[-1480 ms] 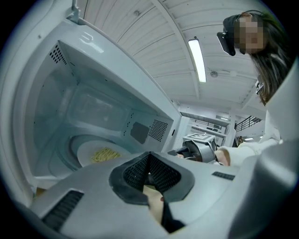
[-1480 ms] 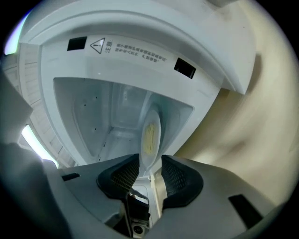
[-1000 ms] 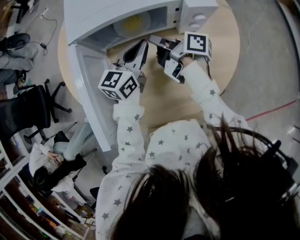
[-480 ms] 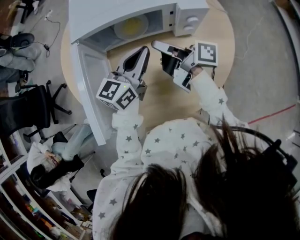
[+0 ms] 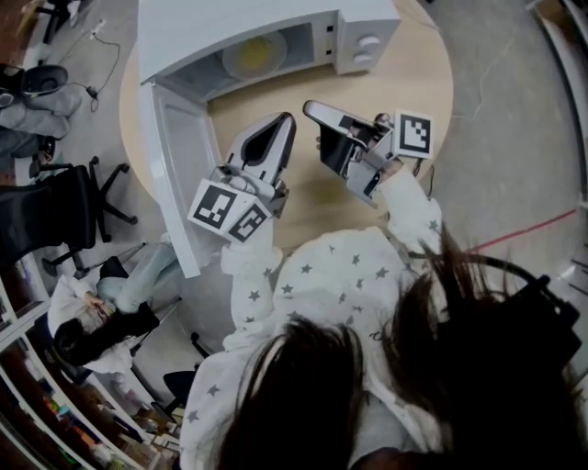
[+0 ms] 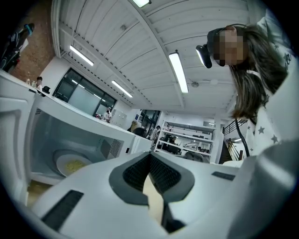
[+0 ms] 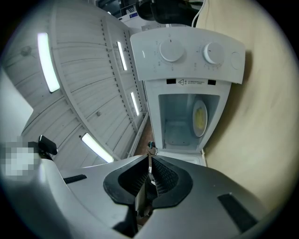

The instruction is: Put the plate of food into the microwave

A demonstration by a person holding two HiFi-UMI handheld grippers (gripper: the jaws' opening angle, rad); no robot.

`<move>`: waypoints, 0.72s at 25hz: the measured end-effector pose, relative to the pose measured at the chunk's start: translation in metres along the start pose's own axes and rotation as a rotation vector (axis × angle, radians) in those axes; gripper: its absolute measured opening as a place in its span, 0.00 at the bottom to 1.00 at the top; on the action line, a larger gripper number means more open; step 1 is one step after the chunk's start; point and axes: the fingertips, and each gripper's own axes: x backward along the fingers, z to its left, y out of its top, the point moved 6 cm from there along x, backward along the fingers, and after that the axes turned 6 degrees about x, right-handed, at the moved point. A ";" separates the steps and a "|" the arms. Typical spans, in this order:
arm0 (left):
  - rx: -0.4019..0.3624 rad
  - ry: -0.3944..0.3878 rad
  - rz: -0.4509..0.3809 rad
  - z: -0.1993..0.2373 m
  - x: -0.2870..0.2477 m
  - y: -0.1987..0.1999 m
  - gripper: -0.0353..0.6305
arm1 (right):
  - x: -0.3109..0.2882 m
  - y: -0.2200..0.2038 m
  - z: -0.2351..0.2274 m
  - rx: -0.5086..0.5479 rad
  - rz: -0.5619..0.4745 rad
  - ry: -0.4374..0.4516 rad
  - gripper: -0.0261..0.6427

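The round white plate of yellow food (image 5: pixel 250 52) is inside the white box microwave (image 5: pixel 276 20), so the left gripper (image 5: pixel 284 120) and right gripper (image 5: pixel 310 108), both pinched together on nothing, probably just need to push the white door (image 5: pixel 179 174) closed.

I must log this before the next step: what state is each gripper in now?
Left gripper: closed, holding nothing.
Right gripper: closed, holding nothing.

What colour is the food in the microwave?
Yellow food on a round white plate; best in head view.

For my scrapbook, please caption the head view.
White plate of yellow food inside the open white microwave; left gripper and right gripper shut, outside.
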 end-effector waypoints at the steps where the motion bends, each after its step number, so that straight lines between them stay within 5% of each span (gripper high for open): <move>1: -0.002 0.002 -0.009 -0.001 -0.001 0.001 0.06 | 0.001 -0.001 -0.001 -0.009 -0.013 0.006 0.08; 18: -0.037 0.075 -0.014 -0.011 0.003 -0.003 0.06 | -0.005 -0.004 -0.003 -0.031 0.064 0.049 0.05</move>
